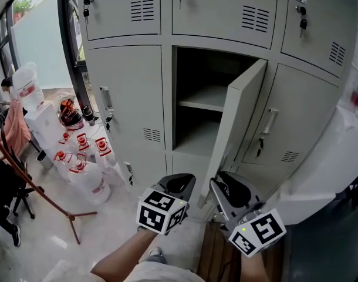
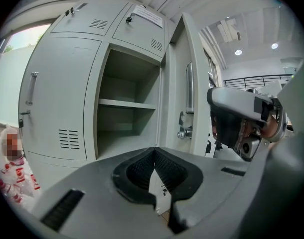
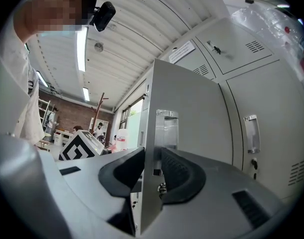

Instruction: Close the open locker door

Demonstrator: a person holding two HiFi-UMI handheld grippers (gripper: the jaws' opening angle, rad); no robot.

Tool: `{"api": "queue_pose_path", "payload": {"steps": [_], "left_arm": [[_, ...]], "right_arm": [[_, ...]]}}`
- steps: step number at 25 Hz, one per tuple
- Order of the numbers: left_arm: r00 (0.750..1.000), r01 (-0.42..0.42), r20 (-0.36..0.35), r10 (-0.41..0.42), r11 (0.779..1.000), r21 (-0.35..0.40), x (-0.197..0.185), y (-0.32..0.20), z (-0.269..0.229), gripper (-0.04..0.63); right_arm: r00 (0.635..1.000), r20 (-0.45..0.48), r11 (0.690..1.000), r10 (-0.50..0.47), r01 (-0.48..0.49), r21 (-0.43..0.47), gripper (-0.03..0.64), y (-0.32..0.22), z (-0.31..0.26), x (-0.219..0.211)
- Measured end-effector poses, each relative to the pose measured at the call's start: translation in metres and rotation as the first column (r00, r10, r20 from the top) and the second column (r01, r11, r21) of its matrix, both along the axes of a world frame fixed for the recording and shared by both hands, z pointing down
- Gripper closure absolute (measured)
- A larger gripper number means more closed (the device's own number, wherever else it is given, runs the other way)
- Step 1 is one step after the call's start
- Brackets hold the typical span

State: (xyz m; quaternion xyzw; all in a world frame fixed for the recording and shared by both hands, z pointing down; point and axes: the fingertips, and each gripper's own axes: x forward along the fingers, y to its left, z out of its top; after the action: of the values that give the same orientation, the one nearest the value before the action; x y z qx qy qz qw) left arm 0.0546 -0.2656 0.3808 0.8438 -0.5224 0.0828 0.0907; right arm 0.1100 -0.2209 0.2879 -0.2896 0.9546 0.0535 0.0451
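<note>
With my right gripper (image 3: 153,156) pinching the free edge of the locker door (image 3: 192,113), I'd swing it steadily left and away until flush, keeping my pressed-together, empty left gripper (image 2: 153,151) clear.

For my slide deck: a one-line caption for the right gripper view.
Right gripper clamped on the edge of the open locker door, closed lockers beyond.

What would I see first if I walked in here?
The one open locker door standing out from the grey lockers, with a bare shelf behind it. Its edge sits between the jaws of the right gripper. Big water bottles crowd the floor at left.
</note>
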Motion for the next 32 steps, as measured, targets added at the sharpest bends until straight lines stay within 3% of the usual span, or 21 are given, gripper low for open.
{"api": "queue_pose_path", "payload": {"steps": [11,23,26,32], "left_arm": [[1.000,-0.002,-0.006,0.002,1.000,-0.017,-0.039,-0.024,0.006,0.589],[0.998,-0.054,-0.023,0.054,0.998,-0.034,-0.048,-0.042,0.014,0.588],[0.998,-0.063,-0.026,0.062,0.997,-0.036,-0.051,-0.046,0.015,0.588],[0.997,-0.070,-0.030,0.069,0.997,-0.039,-0.056,-0.049,0.017,0.588]], "right_arm": [[0.999,0.022,0.999,0.039,-0.039,0.003,0.517,-0.010,-0.001,-0.027],[0.992,0.027,0.992,0.124,-0.123,-0.014,0.515,-0.017,-0.001,-0.036],[0.989,0.041,0.990,0.139,-0.138,-0.037,0.447,-0.022,0.000,-0.032],[0.993,0.037,0.993,0.116,-0.115,-0.036,0.449,-0.027,0.000,-0.042]]}}
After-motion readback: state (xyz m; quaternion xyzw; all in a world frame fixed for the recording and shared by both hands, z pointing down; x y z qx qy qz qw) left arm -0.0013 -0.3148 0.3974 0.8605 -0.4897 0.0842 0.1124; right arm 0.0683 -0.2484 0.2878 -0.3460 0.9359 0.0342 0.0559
